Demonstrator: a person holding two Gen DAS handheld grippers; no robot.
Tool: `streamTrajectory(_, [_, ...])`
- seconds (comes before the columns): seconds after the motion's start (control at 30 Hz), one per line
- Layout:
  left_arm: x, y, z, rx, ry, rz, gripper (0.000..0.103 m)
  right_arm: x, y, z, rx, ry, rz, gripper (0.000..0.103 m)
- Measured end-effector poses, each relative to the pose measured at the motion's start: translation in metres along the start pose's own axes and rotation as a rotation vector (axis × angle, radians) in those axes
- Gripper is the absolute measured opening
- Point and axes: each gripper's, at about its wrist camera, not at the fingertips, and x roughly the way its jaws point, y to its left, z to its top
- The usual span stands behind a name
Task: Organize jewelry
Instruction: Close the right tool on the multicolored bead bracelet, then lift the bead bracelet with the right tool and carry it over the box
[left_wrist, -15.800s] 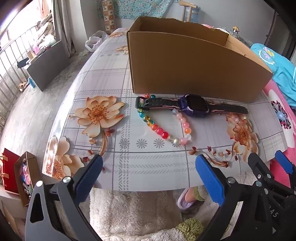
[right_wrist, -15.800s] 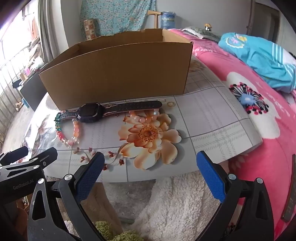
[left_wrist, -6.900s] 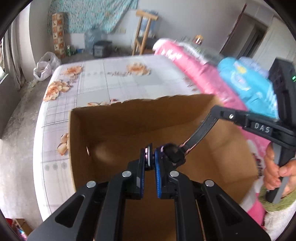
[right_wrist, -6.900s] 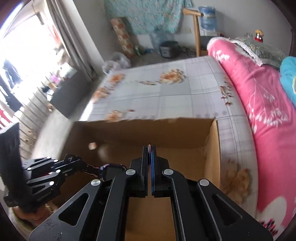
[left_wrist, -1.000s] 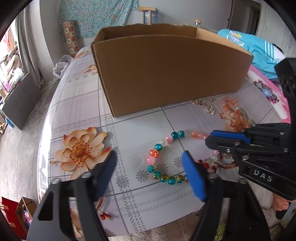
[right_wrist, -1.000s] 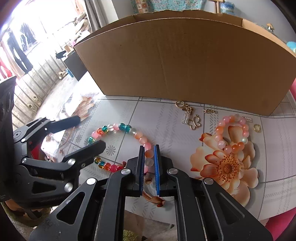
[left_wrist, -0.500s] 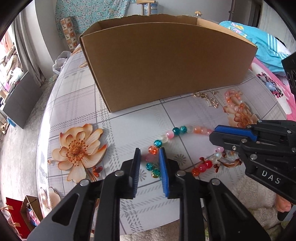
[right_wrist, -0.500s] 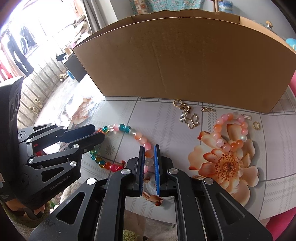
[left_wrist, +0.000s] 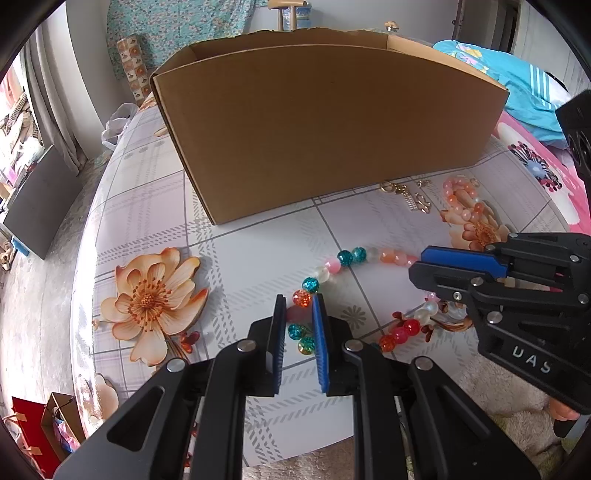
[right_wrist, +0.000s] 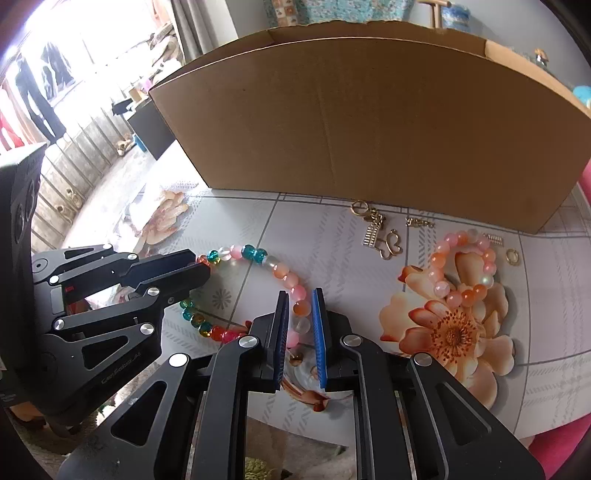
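Observation:
A necklace of teal, pink, orange and red beads (left_wrist: 347, 257) lies in a loop on the flowered table (left_wrist: 258, 243), in front of a tall open cardboard box (left_wrist: 332, 122). My left gripper (left_wrist: 299, 314) is closing, and its blue pads press a pink bead on the loop's left side. In the right wrist view my right gripper (right_wrist: 300, 314) straddles the loop's right side. Its jaws are opening, with orange and white beads (right_wrist: 301, 308) loose between them. Each gripper shows in the other's view: right gripper (left_wrist: 417, 264), left gripper (right_wrist: 199, 264).
A pink-and-orange bead bracelet (right_wrist: 443, 254), gold chain trinkets (right_wrist: 380, 229) and a small gold ring (right_wrist: 512, 256) lie right of the necklace, by the box (right_wrist: 369, 129). The table's front edge runs just under both grippers. A pink flowered bed (left_wrist: 546, 173) borders the right.
My left jaws went from wide apart to closed on a bead of the necklace. My right jaws have parted slightly around the beads. Neither hand has shifted noticeably.

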Motion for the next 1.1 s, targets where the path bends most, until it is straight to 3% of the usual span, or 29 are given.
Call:
streamTrajectory(0.67, [-0.005, -0.006, 0.0, 0.013, -0.026, -0.011, 0.01, 0.005, -0.003, 0.001, 0.024, -0.01, 0.011, 0.008])
streamTrajectory(1.1, [-0.025, -0.006, -0.003, 0.018, -0.077, -0.013, 0.009, -0.019, -0.017, -0.008, 0.036, -0.065, 0.022, 0.008])
